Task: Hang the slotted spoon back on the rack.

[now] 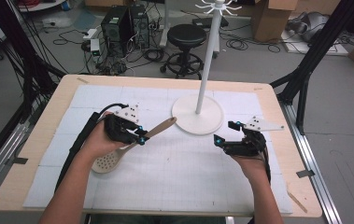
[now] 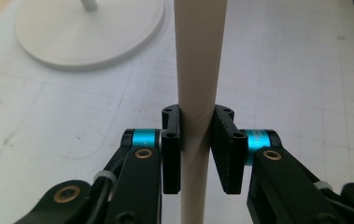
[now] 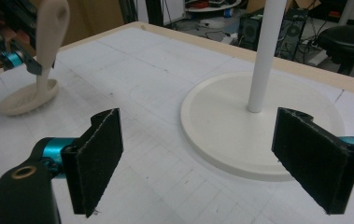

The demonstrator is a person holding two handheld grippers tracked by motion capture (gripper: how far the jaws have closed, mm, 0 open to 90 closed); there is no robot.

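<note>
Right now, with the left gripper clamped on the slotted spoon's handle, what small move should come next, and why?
Probably lift a bit more: the left gripper is shut on the slotted spoon, whose bowl seems to rest on the mat in the right gripper view. The stand is close ahead.

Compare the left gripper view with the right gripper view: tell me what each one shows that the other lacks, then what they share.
Left gripper view alone: the left gripper seen up close, pads clamped on the spoon handle.

Right gripper view alone: the right gripper with jaws wide apart and nothing between them, the spoon's slotted bowl touching the mat, a black stool and computer towers beyond the table.

Both: the spoon, the white stand's round base and pole, the gridded mat.
</note>
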